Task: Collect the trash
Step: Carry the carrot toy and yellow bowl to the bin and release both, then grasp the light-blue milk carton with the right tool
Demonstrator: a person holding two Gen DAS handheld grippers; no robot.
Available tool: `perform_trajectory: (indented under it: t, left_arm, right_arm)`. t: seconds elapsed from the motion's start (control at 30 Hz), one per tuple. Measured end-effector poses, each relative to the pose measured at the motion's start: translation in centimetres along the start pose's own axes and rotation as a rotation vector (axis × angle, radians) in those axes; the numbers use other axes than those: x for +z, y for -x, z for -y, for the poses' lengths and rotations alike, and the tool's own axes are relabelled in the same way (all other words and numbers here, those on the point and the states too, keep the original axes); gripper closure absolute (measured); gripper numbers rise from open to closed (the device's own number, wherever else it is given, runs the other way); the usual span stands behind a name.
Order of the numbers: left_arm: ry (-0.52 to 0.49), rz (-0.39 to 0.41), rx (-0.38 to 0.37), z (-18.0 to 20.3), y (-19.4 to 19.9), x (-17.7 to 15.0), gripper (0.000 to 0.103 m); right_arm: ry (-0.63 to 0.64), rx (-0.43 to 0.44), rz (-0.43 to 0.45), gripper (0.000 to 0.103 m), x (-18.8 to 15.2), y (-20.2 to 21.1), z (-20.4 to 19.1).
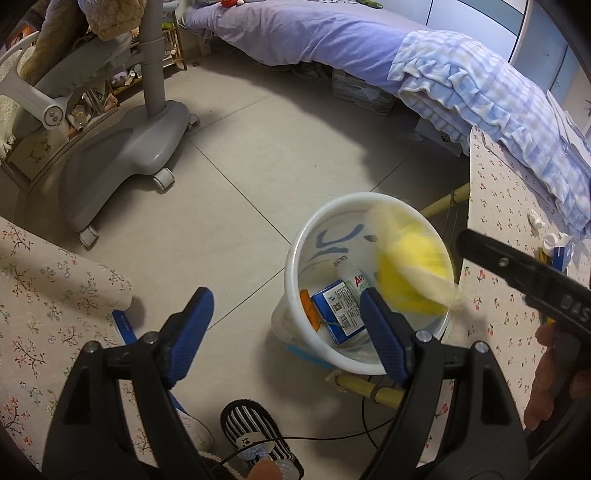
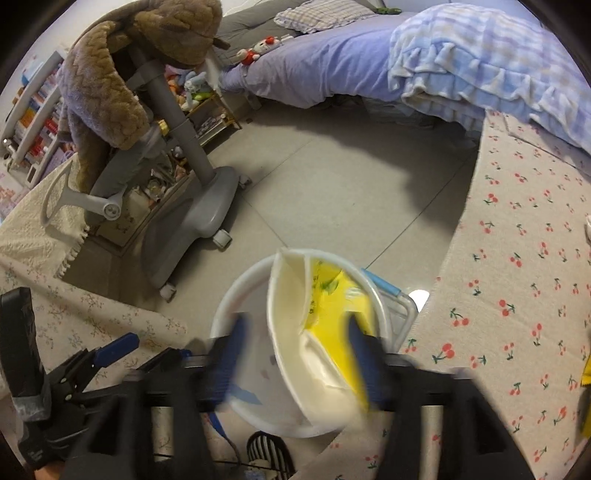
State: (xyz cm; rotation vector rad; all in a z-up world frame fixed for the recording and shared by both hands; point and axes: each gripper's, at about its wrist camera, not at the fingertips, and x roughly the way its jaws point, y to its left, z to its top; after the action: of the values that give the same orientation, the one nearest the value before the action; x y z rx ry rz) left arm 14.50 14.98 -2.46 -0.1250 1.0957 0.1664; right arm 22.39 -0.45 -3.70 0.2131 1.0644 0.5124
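Observation:
A white bin (image 1: pixel 314 229) stands on the tiled floor with a blue-and-white carton (image 1: pixel 336 306) and something orange (image 1: pixel 308 306) inside. A blurred yellow-and-white wrapper (image 1: pixel 410 266) hangs loose over the bin's right rim. My left gripper (image 1: pixel 284 299) is open just left of the bin's mouth, nothing between its blue pads. In the right wrist view my right gripper (image 2: pixel 295 328) stands open above the bin (image 2: pixel 236 291). The wrapper (image 2: pixel 314 332) lies between its jaws, which do not press on it. One black finger (image 1: pixel 491 254) of the right gripper shows apart from the wrapper.
A grey wheeled chair base (image 1: pixel 122 155) stands at the far left, a bed (image 1: pixel 314 33) at the back. A cherry-print cloth (image 1: pixel 491 206) covers a surface on the right, a floral cloth (image 1: pixel 44 288) one on the left. A striped slipper (image 1: pixel 251 421) and bamboo poles (image 1: pixel 369 387) lie below the bin.

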Motion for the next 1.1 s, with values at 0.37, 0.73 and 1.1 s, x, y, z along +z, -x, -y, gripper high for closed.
perform_trajectory:
  t: [0.37, 0.73, 1.1]
  left_arm:
    - [-0.028, -0.001, -0.058, 1.6, 0.6, -0.5, 0.021]
    - [-0.110, 0.011, -0.125, 5.0, 2.0, -1.4, 0.021]
    - [-0.178, -0.003, -0.196, 10.5, 2.5, -2.1, 0.021]
  right_arm:
    - [0.005, -0.155, 0.075, 0.029, -1.3, 6.7, 2.4]
    - [-0.034, -0.373, 0.157, 0.027, -5.0, 15.1, 8.3]
    - [-0.172, -0.531, 0.138, 0.027, -8.4, 19.6, 17.0]
